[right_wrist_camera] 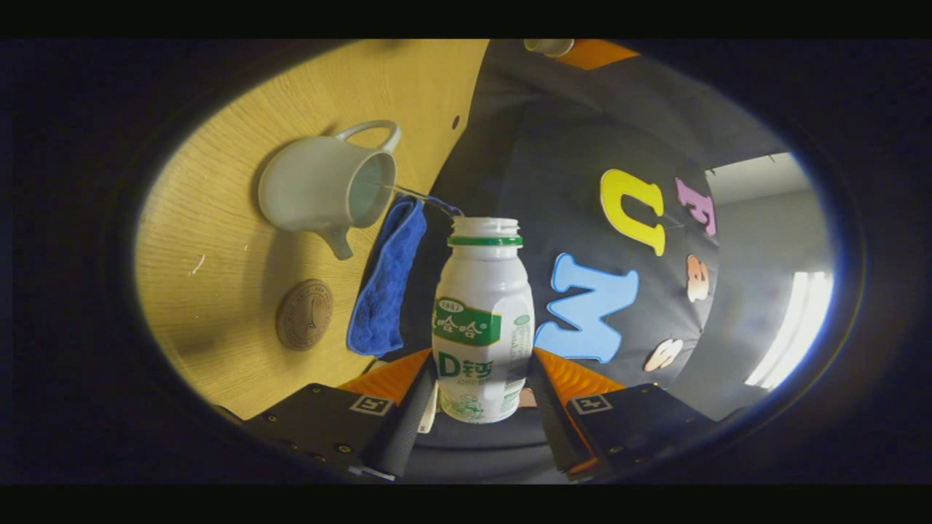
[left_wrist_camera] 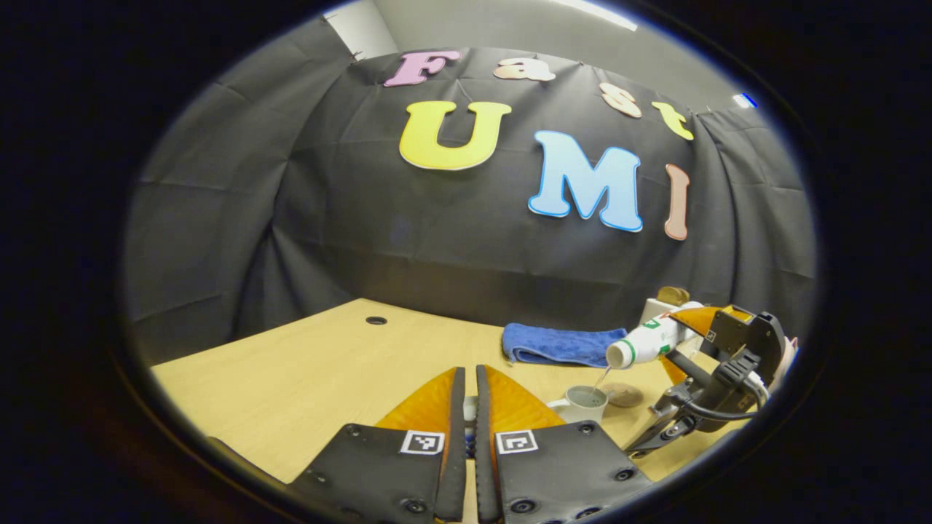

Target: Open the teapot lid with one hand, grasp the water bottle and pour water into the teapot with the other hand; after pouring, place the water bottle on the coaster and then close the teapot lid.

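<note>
Above the open teapot on the bench, the right tool grips the tilted water bottle, pouring a thin stream. The left tool, nearly closed, pinches something small, apparently the lid. Next: right the bottle, set it on the coaster.

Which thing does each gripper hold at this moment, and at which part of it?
The right gripper holds the water bottle by its lower body, tilted over the teapot. The left gripper is nearly closed; what it pinches cannot be told.
</note>
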Demonstrator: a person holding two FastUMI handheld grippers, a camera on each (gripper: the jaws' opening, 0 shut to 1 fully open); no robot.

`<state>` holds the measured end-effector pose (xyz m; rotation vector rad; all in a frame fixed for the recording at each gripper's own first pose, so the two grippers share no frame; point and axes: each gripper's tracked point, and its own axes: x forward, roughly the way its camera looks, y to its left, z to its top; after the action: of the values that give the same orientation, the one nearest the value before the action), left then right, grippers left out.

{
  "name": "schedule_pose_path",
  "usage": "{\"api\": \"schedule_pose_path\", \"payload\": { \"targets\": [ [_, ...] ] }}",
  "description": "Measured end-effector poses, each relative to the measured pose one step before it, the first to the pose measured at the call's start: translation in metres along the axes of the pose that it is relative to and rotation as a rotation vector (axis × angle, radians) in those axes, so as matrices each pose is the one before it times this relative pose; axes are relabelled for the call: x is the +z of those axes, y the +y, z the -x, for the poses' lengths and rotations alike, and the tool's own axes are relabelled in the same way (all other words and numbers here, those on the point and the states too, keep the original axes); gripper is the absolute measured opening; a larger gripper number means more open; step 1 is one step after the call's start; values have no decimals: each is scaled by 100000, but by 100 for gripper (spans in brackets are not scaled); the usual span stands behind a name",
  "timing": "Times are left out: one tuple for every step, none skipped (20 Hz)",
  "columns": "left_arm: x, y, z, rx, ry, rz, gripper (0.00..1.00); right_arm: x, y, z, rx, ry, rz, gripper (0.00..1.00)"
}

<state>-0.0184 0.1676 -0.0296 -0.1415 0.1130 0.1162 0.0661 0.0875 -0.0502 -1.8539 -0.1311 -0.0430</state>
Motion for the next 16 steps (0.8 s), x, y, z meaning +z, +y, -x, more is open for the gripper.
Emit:
{"api": "schedule_pose_path", "payload": {
  "targets": [
    [-10,29,7,-114,87,-34,16,-64,-340,-246,-344,-50,389,73],
    [20,-20,5,-43,32,-80,16,-24,-295,-185,-211,-76,418,73],
    [-65,2,-22,-133,47,-45,16,-237,-293,-281,-228,-32,316,73],
    [52,-1,7,-87,103,7,16,-96,-131,-153,-119,-16,201,73],
    [-125,0,-54,-41,108,2,16,-25,-17,-93,-115,-53,228,73],
    [20,-19,-6,-63,161,-6,16,58,-52,10,-115,-110,344,73],
    [-31,21,3,-61,135,45,16,18,-88,-17,-135,-180,400,73],
    [43,-12,-2,-57,134,24,16,-11,-1,22,-142,-115,305,73],
    [-93,21,-35,9,12,-41,16,-36,-21,-87,-127,-182,448,73],
    [148,7,60,-25,-27,-22,16,61,-38,-13,-201,-16,349,73],
    [-124,-16,-89,-23,-3,-79,16,-82,-69,-127,-11,-184,330,73],
    [27,35,-7,55,1,-56,16,74,-102,-87,-104,-127,199,73],
    [-27,-19,47,-15,68,-35,16,-74,21,-53,-209,-119,269,73],
    [3,1,-18,-8,56,25,16,65,-116,-44,-122,-124,379,73],
    [0,-13,27,0,75,-19,16,56,-114,7,-359,-198,479,73],
    [63,19,-16,66,27,4,16,11,-85,7,-267,-182,484,73]
  ]
}}
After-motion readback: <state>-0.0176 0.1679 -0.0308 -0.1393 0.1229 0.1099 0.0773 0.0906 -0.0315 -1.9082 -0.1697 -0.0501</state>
